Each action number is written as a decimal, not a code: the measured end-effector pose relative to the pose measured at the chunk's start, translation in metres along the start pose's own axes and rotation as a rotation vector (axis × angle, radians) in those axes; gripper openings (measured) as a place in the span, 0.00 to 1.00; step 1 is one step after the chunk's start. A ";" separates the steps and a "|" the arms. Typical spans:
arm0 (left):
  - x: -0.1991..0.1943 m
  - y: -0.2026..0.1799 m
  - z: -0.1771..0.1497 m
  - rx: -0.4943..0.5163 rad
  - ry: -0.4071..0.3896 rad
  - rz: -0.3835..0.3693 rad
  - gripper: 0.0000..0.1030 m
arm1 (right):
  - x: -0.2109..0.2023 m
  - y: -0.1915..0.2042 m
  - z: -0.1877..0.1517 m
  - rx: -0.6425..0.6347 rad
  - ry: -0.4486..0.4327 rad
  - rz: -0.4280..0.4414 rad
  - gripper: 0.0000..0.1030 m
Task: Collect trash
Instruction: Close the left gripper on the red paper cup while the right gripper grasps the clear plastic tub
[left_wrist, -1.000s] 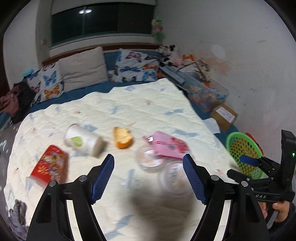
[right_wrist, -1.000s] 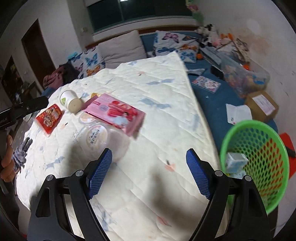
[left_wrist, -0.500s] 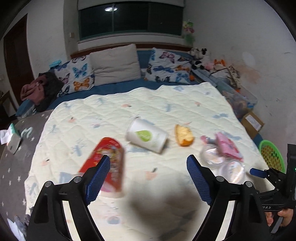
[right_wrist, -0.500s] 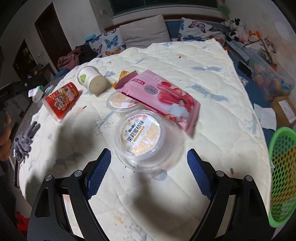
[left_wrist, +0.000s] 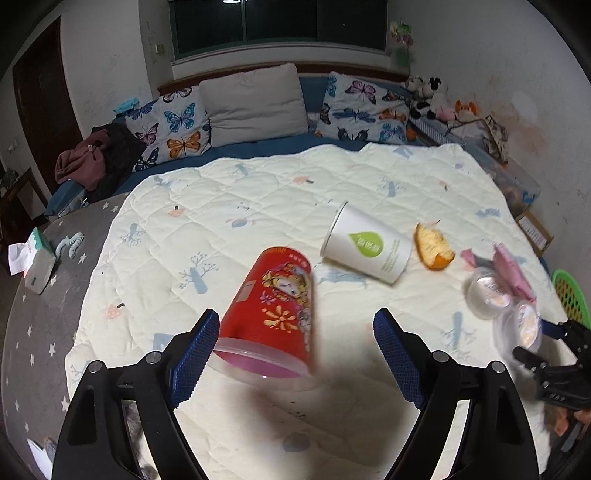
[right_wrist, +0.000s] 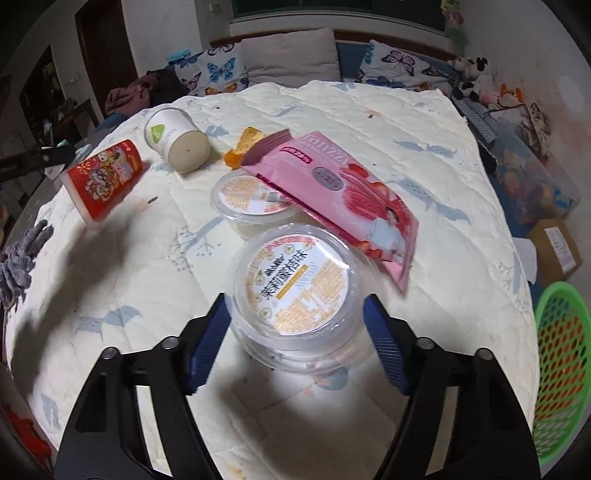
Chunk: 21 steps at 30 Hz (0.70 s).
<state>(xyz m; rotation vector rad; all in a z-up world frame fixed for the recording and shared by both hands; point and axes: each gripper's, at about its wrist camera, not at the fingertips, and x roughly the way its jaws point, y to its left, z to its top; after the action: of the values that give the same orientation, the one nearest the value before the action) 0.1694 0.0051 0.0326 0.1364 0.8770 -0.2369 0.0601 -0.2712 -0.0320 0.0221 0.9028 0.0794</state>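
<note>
The right hand-held gripper (right_wrist: 295, 332) has just been closing – its pads flank the clear lidded tub (right_wrist: 295, 291), contact unclear. The left hand-held gripper (left_wrist: 295, 354) gapes around the red cup (left_wrist: 273, 314), touching only its left side; bare quilt (left_wrist: 258, 188) fills mid-frame – green basket (right_wrist: 561, 369) at the right edge.

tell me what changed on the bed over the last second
The left tongs swung over from the tubs to the red cup, which now lies between their open jaws. The right tongs came in on the near clear tub and have just been closing around it. The white cup, pink packet and green basket stayed put.
</note>
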 end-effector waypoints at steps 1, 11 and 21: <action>0.002 0.001 0.000 0.002 0.005 0.003 0.80 | 0.000 0.000 0.001 0.000 0.001 -0.002 0.63; 0.037 0.014 0.012 0.025 0.071 0.031 0.89 | -0.023 0.001 0.006 0.017 -0.035 0.036 0.58; 0.075 0.024 0.026 0.013 0.187 -0.007 0.89 | -0.048 -0.001 0.004 0.033 -0.075 0.072 0.58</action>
<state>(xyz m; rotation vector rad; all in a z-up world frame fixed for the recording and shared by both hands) 0.2412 0.0118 -0.0081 0.1701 1.0617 -0.2390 0.0337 -0.2763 0.0075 0.0880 0.8280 0.1296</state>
